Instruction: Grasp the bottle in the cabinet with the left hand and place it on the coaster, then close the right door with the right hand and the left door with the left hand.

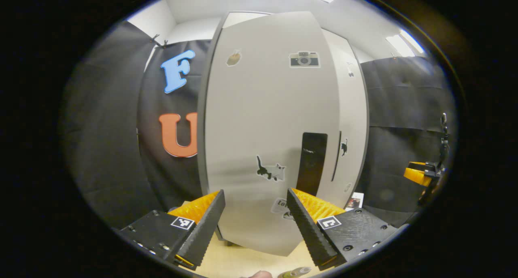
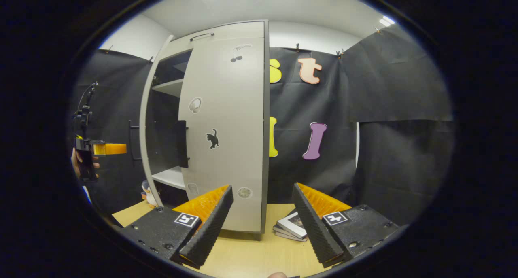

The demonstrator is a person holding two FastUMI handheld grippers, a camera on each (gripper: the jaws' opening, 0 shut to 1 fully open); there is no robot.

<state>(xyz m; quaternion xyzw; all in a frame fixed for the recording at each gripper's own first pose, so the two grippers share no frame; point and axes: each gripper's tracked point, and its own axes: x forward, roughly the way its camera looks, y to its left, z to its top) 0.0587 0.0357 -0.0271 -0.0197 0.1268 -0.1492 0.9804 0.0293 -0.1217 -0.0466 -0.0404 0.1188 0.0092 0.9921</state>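
In the left gripper view our left gripper (image 1: 255, 213) hangs with its jaws spread wide and nothing between them, pointed at the outer face of the left door (image 1: 267, 120). That door stands swung out toward us, pale grey, with a camera sticker (image 1: 304, 59) up high and a cat sticker (image 1: 270, 170) lower down. A dark handle (image 1: 311, 162) shows at the door's right edge, and beyond it we see the narrow strip of the right door (image 1: 352, 120). At the very bottom of this view a slim bottle (image 1: 294, 272) pokes in over the pale wooden worktop (image 1: 243, 262); we cannot tell from here whether it stands on a coaster. Far right, we see the other gripper, partly cut off by the edge.

In the right gripper view our right gripper (image 2: 262, 221) also has its jaws wide apart and empty, facing the right door, which is open and edge-on near the middle. Left of it the cabinet (image 2: 162, 120) interior shows, with a shelf (image 2: 172, 85) above and another lower down. A small penguin figure (image 2: 146, 192) stands on the worktop at the cabinet's foot. A short stack of books (image 2: 292, 226) lies on the worktop just right of the door's lower corner. At far left a hand (image 2: 81, 158) holds the left gripper near the cabinet.
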